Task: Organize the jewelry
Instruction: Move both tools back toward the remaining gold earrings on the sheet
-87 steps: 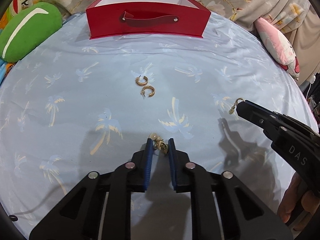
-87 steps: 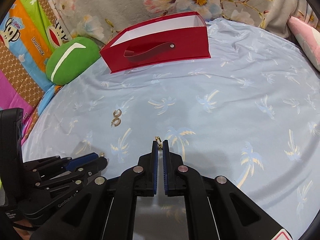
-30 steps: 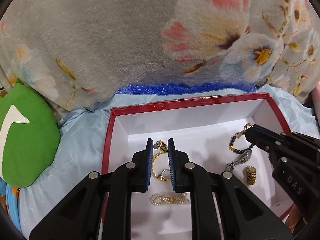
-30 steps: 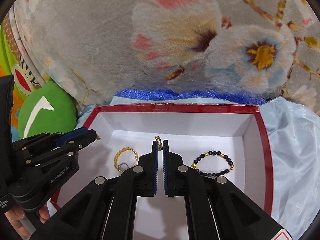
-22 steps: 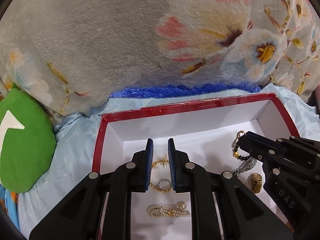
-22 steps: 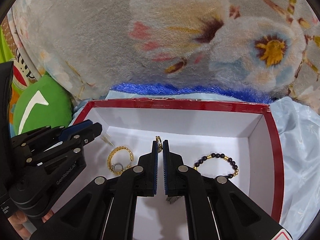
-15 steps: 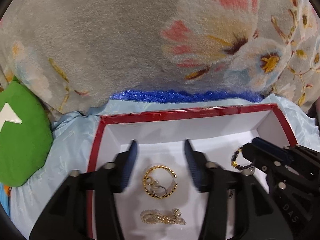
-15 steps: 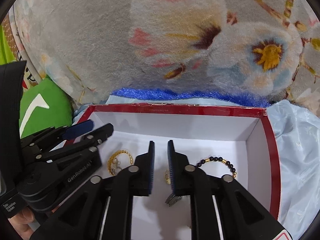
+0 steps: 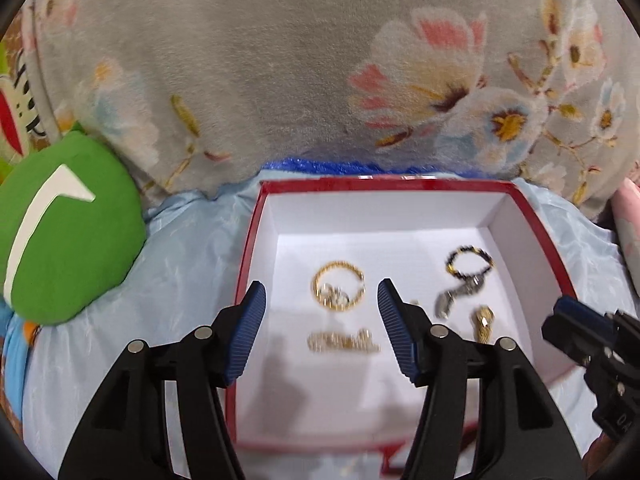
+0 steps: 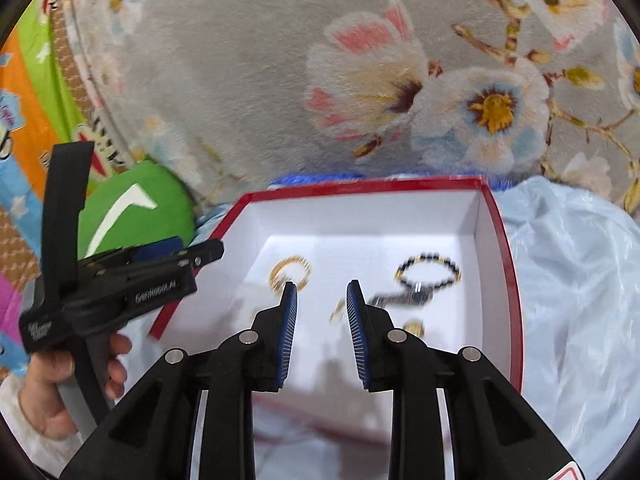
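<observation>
A red box [image 9: 536, 216] with a white inside sits open on the blue sheet; it also shows in the right wrist view [image 10: 512, 264]. Inside lie a gold bracelet [image 9: 338, 286], a pale chain [image 9: 344, 342], a black-and-gold bead bracelet [image 9: 469, 261], a silver piece [image 9: 456, 294] and a gold ring [image 9: 483, 320]. A small gold earring [image 10: 338, 312] lies on the box floor. My left gripper [image 9: 320, 334] is open and empty above the box's left half. My right gripper [image 10: 322, 330] is open and empty above the middle of the box.
A grey floral blanket [image 9: 320, 80] rises right behind the box. A green cushion [image 9: 60, 232] lies to the left. The light blue palm-print sheet [image 10: 580, 280] spreads around the box. A pink pillow edge [image 9: 630, 216] shows at the far right.
Both grippers carried earrings from the sheet to the box, then opened and let them go inside. Both have since pulled back and up a little, with the jaws wider apart.
</observation>
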